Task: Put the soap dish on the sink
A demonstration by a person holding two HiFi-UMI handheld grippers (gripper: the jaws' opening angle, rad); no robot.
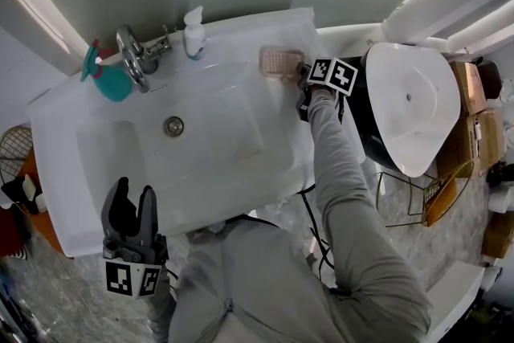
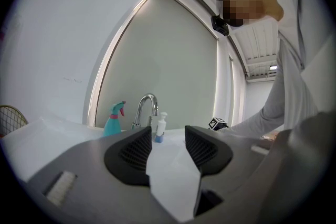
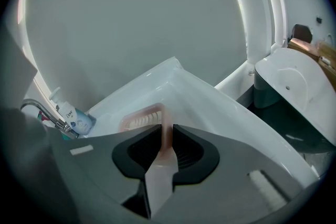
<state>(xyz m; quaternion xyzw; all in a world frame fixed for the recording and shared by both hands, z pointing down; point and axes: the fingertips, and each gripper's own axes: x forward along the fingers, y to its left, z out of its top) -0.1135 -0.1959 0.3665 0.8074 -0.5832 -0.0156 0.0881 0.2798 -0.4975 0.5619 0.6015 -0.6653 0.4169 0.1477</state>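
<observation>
My right tongs (image 3: 166, 136) clamp the pink ribbed plastic soap dish (image 1: 281, 63) at the rear right corner of the white ceramic sink (image 1: 233, 161). My left tongs (image 2: 168, 144) stand wide, empty, over its front edge.

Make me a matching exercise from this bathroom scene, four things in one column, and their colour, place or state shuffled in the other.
Column one:
1. soap dish
2. spray bottle
3. pump bottle
4. left tool

Column two:
A. jaws apart, nothing between them
B. teal, left of the faucet
C. pink, clamped in the right tool
D. mostly white, right of the faucet

Pairs: 1-C, 2-B, 3-D, 4-A
</observation>
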